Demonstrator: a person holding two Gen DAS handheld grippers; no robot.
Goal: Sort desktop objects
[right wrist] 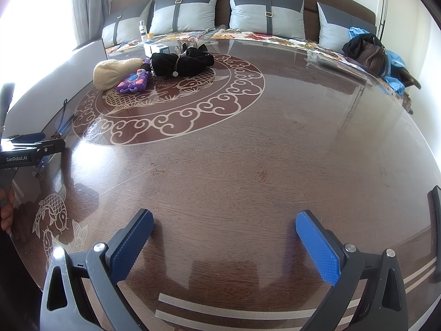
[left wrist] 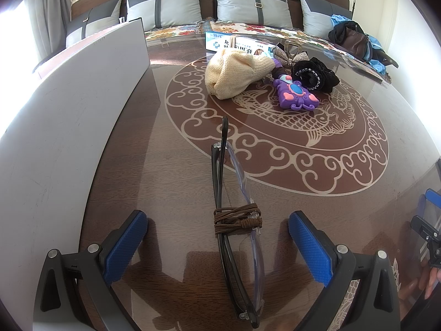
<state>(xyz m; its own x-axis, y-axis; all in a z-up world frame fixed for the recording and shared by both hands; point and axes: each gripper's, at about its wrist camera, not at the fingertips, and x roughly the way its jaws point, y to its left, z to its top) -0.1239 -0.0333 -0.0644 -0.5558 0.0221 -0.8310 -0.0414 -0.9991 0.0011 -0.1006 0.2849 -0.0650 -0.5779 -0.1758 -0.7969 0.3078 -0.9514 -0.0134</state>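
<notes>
Folded black-framed glasses [left wrist: 237,237] with a brown cord wound round them lie on the glass-topped table between the fingers of my left gripper [left wrist: 217,218], which is open and not touching them. They show small at the left of the right wrist view [right wrist: 62,127]. Farther back lie a cream knitted hat [left wrist: 234,74], a purple toy [left wrist: 296,96], a black scrunchie [left wrist: 314,74] and a sparkly bow [left wrist: 286,58]. My right gripper [right wrist: 224,220] is open and empty over bare table.
A white flat box [left wrist: 69,104] stands along the table's left side. A blue-and-white carton [left wrist: 237,44] lies behind the hat. A sofa with grey cushions [right wrist: 264,11] runs behind the table; a dark bag [right wrist: 366,49] sits at its right end.
</notes>
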